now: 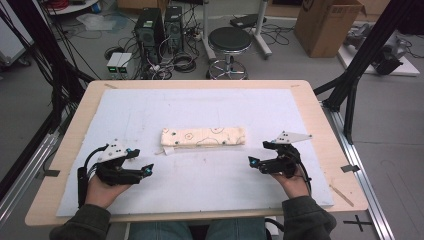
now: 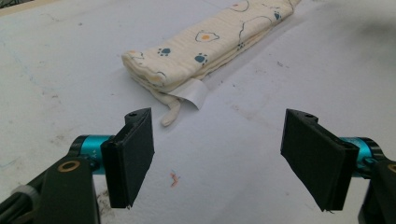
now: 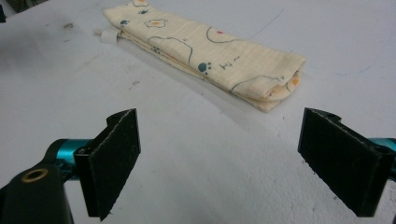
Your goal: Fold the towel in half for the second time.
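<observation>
The folded cloth (image 1: 203, 136) is cream with blue paw prints and fried-egg motifs; a white label (image 2: 194, 92) hangs off it; the worktop (image 1: 310, 107) is light wood.

Table (image 1: 320, 130) is light wood, and I see a white mat (image 1: 150, 105) covering most of its top, scuffed and faintly stained. Small reddish fleck (image 2: 174, 178) on the mat in the left gripper view.

Beyond the far edge, on the grey floor: black round stool (image 1: 229, 40) with a chrome foot ring, two dark computer towers (image 1: 159, 30) standing side by side, and a tangle of cables (image 1: 175, 62) around their bases. Two small white boxes (image 1: 119, 65) sit left of the towers. Open cardboard box (image 1: 325, 25) at upper right. Black frame struts (image 1: 357, 60) rise at the table's right side.
</observation>
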Action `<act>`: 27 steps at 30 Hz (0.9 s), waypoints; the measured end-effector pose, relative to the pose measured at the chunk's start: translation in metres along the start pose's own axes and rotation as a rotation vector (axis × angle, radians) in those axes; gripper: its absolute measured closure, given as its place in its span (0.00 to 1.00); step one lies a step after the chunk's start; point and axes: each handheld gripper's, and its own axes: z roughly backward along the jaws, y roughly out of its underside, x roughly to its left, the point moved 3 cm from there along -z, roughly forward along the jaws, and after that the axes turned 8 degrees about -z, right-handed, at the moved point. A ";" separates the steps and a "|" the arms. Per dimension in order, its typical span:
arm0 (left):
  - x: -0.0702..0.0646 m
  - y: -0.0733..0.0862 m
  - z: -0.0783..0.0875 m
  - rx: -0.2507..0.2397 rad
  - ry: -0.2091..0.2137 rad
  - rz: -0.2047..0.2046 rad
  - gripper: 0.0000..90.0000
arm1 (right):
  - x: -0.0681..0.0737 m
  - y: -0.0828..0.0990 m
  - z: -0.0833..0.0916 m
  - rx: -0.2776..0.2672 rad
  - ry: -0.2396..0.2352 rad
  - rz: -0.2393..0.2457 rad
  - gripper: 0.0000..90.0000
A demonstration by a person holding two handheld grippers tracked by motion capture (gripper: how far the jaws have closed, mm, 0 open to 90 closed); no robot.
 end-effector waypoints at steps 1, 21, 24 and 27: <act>0.000 0.001 0.001 0.001 0.005 -0.003 0.29 | 0.000 0.001 0.001 -0.002 0.001 0.002 0.14; -0.003 0.018 0.014 0.019 -0.017 0.009 0.29 | -0.003 0.026 0.025 0.000 0.031 -0.005 0.14; -0.003 0.019 0.015 0.018 -0.016 0.012 0.29 | -0.003 0.029 0.027 0.002 0.033 0.002 0.14; -0.003 0.021 0.015 0.019 -0.018 0.006 0.29 | -0.002 0.034 0.028 0.016 0.035 0.000 0.14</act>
